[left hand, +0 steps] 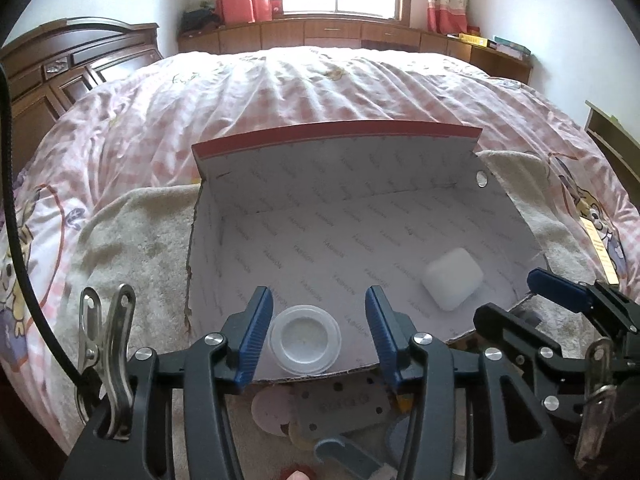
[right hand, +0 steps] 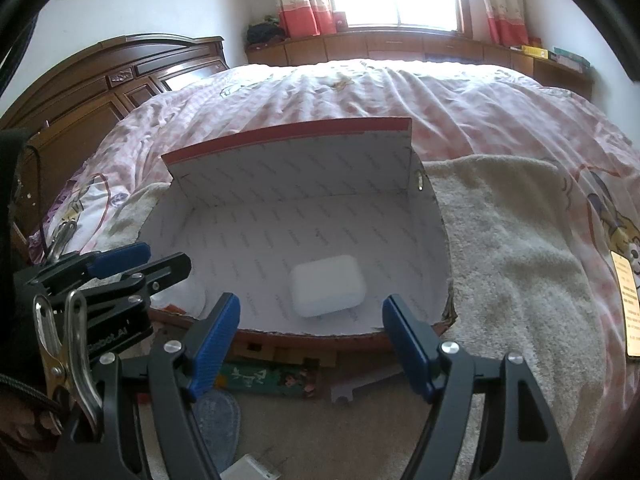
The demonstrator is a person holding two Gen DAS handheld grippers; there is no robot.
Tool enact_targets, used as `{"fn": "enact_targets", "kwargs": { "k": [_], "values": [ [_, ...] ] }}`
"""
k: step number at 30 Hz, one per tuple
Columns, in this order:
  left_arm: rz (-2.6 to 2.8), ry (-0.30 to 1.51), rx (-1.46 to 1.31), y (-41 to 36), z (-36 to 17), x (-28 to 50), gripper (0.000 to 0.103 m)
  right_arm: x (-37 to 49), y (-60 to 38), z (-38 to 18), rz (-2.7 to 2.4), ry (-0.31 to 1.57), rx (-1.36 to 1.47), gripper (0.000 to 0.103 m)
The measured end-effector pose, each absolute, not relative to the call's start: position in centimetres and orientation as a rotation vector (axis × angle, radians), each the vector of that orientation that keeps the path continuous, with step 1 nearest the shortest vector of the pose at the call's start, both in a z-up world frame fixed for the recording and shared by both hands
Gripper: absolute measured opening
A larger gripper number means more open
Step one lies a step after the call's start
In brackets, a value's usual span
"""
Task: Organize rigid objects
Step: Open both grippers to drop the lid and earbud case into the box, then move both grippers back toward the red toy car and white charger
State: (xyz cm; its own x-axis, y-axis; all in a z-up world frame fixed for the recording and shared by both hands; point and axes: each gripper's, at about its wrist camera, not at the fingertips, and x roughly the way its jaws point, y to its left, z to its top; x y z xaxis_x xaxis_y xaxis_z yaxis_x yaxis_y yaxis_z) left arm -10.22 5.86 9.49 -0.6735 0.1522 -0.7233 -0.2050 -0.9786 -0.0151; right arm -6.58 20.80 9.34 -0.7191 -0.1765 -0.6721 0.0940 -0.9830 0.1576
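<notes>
Two items lie in the box (left hand: 360, 216): a white case (left hand: 454, 279) and a cup (left hand: 305, 338). The left gripper (left hand: 319, 334) straddles the cup, pads clear; the right gripper (right hand: 312, 346) gapes empty. Several pieces (left hand: 320, 408) wait outside

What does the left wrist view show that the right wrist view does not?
Only the left wrist view: a clear round cup in the box, loose between the open left tongs, and a grey holed plate in front of the box. Only the right wrist view: a green patterned strip. Both: the box, the white case inside it, and the towel.
</notes>
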Motion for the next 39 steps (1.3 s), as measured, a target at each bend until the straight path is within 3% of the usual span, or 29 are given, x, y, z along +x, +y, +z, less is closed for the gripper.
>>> {"fn": "enact_targets", "kwargs": {
  "k": [5, 9, 39],
  "values": [
    [2.711, 0.093, -1.160, 5.7, 9.8, -9.8, 0.049, -6.2, 20.6, 9.5, -2.779, -0.170, 1.098, 0.078],
    [2.717, 0.089, -1.156, 5.5, 10.1, -9.1, 0.049, -5.7, 20.5, 9.7, -2.783, -0.167, 1.086, 0.088],
    [2.735, 0.055, -1.248, 1.0, 7.4, -1.4, 0.049, 1.9, 19.3, 7.2, -2.721, -0.104, 1.186, 0.088]
  ]
}}
